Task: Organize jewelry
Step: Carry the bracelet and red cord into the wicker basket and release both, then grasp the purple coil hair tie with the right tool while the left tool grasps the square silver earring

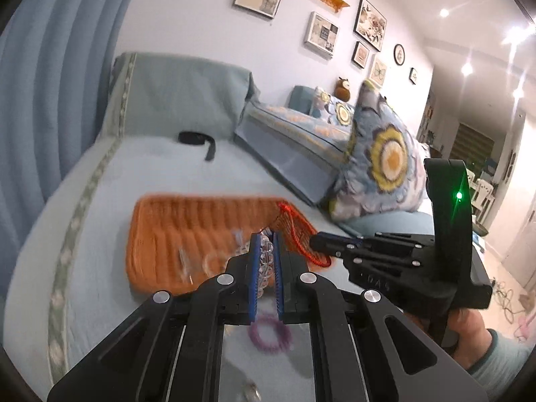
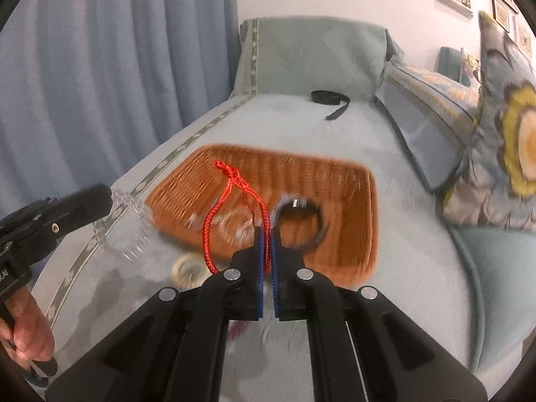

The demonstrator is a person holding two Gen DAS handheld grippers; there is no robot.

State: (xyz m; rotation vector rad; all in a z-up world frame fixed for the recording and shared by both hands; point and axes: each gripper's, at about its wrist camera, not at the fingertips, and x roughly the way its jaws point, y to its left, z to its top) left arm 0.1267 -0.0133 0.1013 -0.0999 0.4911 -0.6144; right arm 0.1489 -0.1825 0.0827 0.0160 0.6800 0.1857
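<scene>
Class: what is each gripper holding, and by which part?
Left gripper: clear bead bracelet, by one side of its loop. Right gripper: red cord, by its lower end.

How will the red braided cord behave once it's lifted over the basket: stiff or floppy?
Likely floppy: the red braided cord droops in a loop from the right gripper, whose jaws are shut on it. Probably light, since a pinch at one spot carries it. The knotted end could snag the weave of the orange basket; motion blur hides any contact.
</scene>
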